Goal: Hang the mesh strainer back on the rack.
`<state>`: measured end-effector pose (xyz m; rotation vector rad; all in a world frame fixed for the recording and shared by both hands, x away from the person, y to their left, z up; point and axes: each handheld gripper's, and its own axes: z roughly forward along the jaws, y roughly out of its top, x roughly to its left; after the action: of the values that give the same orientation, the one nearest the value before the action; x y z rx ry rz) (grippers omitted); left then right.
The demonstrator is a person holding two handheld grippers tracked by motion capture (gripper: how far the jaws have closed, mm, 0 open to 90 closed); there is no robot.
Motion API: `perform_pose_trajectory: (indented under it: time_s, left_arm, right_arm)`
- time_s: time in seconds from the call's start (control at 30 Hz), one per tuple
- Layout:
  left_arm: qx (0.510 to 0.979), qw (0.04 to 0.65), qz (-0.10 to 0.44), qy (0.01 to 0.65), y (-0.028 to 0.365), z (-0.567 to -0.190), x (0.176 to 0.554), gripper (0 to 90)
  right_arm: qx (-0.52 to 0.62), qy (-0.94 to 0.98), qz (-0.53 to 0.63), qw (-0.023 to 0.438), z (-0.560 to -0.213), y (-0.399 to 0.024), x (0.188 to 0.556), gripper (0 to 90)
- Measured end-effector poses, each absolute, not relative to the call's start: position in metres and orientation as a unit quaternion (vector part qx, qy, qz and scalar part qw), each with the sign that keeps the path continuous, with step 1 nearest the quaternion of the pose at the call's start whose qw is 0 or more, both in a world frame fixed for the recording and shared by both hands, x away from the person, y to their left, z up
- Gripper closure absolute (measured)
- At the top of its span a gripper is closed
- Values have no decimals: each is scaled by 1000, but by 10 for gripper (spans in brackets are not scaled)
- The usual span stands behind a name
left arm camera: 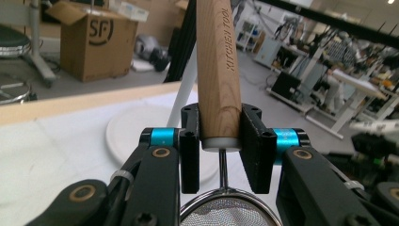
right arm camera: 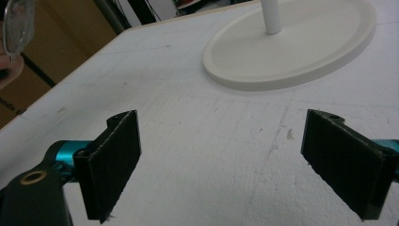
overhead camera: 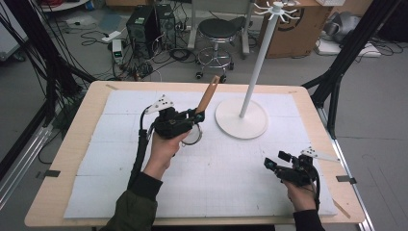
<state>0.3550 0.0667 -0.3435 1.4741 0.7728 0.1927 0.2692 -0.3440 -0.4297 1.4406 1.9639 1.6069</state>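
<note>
In the centre of the high view, the left gripper (overhead camera: 191,120) is pinching a strainer (overhead camera: 206,98) by the low end of its wooden handle, which is slanting up toward the top of the frame beside the white stand (overhead camera: 241,120). In the left gripper view the jaws are pressing on both sides of the handle just above its white collar, and the wire mesh bowl (left arm camera: 228,215) is hanging at the bottom edge, below the pads (left arm camera: 190,155). The bowl is looking empty, as far as the small visible part tells. At the lower right of the high view, the right gripper (overhead camera: 276,161) is resting low over the table (overhead camera: 72,144) with its jaws spread wide and nothing between them.

The grip is sitting right at the handle's end, so the handle could be pivoting or sliding out if the pinch loosens. The long handle is also pointing close to the stand's pole and could be knocking it, tipping the hooks (overhead camera: 278,8) at the top of the frame.
</note>
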Motion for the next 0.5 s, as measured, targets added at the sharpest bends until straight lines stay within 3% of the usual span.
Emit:
perform_pose_trajectory:
  time_s: [0.5]
  left_arm:
    - [620,716,78,311,38,-325,372,714]
  right_arm:
    - [490,667,552,101,-431,-342,269,120]
